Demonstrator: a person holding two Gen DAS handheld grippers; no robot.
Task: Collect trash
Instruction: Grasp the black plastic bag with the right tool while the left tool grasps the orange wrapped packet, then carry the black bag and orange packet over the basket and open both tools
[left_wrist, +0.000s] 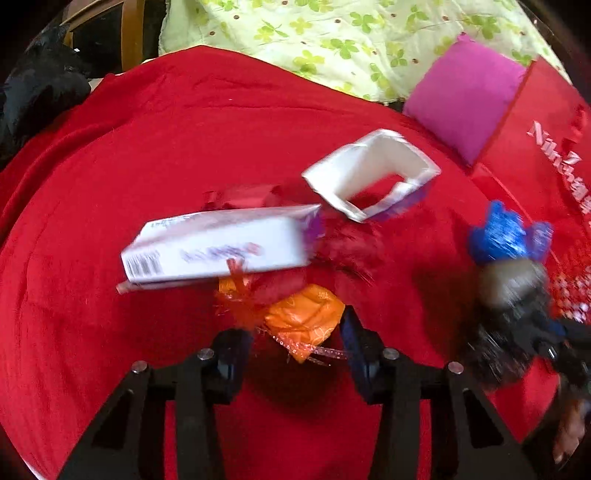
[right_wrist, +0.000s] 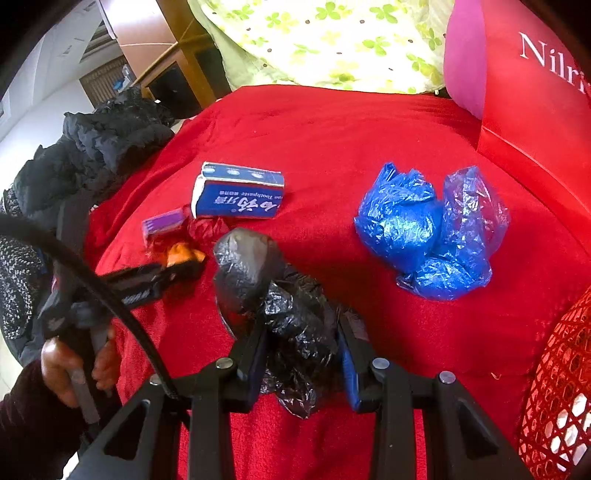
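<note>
While the left tongs (left_wrist: 295, 343) straddle the orange wrapper (left_wrist: 306, 321) at lower centre, jaws spread, the right tongs (right_wrist: 301, 354) pinch the black bag (right_wrist: 291, 314) at lower centre.

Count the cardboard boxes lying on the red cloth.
2: a long white box just beyond the orange wrapper, and an open-ended box further back toward the pink cushion. Others may be hidden.

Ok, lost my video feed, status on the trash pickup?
Right gripper shut on black plastic bag. Left gripper around orange wrapper, grip unclear. Toothpaste box, blue bags uncollected. Path unobstructed.
</note>
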